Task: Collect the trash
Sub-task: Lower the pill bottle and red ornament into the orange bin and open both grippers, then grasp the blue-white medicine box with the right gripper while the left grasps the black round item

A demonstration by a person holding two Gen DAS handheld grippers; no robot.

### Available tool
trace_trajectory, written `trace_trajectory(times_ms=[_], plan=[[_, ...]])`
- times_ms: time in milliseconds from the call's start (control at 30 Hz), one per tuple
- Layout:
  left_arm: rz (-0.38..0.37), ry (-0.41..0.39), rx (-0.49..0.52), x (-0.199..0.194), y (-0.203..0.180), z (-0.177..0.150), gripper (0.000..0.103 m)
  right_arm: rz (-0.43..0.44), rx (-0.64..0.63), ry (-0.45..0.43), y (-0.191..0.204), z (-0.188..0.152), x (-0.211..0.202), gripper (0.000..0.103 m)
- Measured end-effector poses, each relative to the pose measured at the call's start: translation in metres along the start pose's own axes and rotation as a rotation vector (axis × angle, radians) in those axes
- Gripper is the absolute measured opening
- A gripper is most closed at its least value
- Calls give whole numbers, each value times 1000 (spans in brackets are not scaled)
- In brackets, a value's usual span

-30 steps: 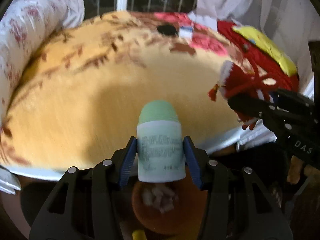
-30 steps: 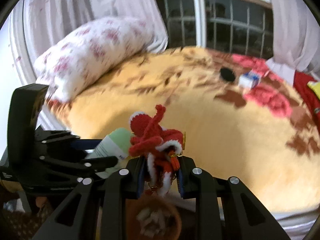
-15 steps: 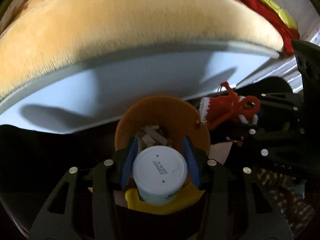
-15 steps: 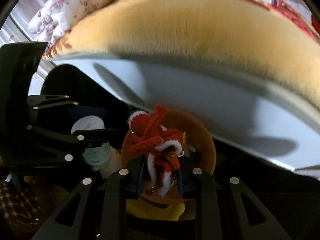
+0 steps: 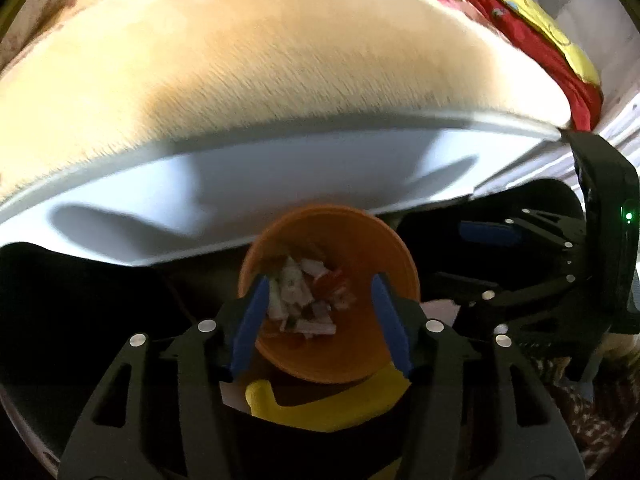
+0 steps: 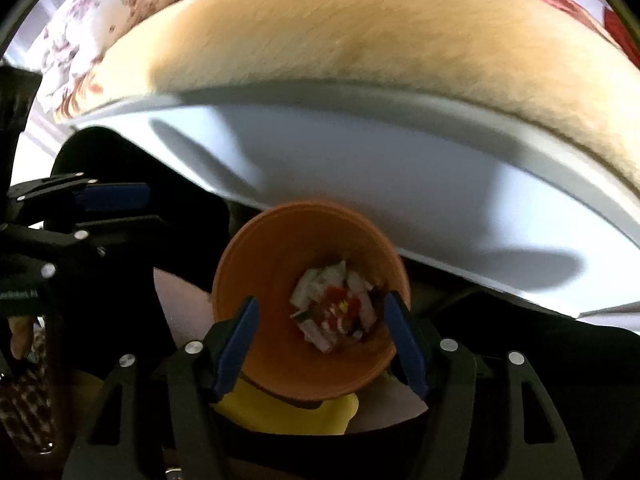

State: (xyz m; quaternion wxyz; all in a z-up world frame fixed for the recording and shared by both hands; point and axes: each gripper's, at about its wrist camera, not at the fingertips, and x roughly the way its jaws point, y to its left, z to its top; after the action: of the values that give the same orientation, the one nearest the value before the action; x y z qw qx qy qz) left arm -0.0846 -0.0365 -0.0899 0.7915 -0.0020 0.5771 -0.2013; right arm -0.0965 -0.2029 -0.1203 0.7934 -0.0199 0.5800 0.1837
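Your left gripper (image 5: 320,320) points steeply down over the orange bin (image 5: 352,360), which stands on the floor against the white side of the bed (image 5: 280,176). Its jaws have just been opening; they stand moderately wide with nothing between the blue pads (image 5: 250,328). The bin mouth fills the gap between them.

Your right gripper (image 6: 320,340) hangs over the same bin, also aimed down. Its jaws have just been opening as well and now stand wide and empty.

The trash (image 6: 340,308) lies at the bottom of the bin: pale scraps with a red piece among them. In the right wrist view the heap sits toward 2 o'clock inside the bin; in the left wrist view it sits toward 10 o'clock. Individual items cannot be told apart.

A yellow object (image 6: 288,408) lies at 6 o'clock, touching the base of the bin. The tan blanket (image 5: 280,64) covers the bed at 12 o'clock.
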Motion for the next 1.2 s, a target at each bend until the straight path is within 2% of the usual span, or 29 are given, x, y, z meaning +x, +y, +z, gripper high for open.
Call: trace_trajectory(times_ms=[200,367,533,833,900,1067,1133,1167,1200], plan=[[23,-86,-1,-22,5,15,60,-14,22,-95,-10,11,-25,65],[4,-166,-25,-43,8,30,60,-31,10,-201,-12,27,-53,66],[14,-252,-1,-54,-8,53,61,-27,8,-294,-14,47,-67,67],[36,-368,34,-68,-25,125,63,-76,22,-483,-33,87,-109,69],[38,-393,29,-71,-27,142,63,-81,29,-502,-41,95,-114,69],[54,-428,25,-67,-26,168,63,-124,80,-538,-82,138,-124,69],[48,-430,24,-60,-27,178,63,-136,137,-560,-108,170,-127,70],[50,-432,27,-57,-27,181,63,-149,158,-570,-117,185,-126,75],[53,-434,33,-54,-27,184,63,-167,179,-577,-129,201,-125,75]])
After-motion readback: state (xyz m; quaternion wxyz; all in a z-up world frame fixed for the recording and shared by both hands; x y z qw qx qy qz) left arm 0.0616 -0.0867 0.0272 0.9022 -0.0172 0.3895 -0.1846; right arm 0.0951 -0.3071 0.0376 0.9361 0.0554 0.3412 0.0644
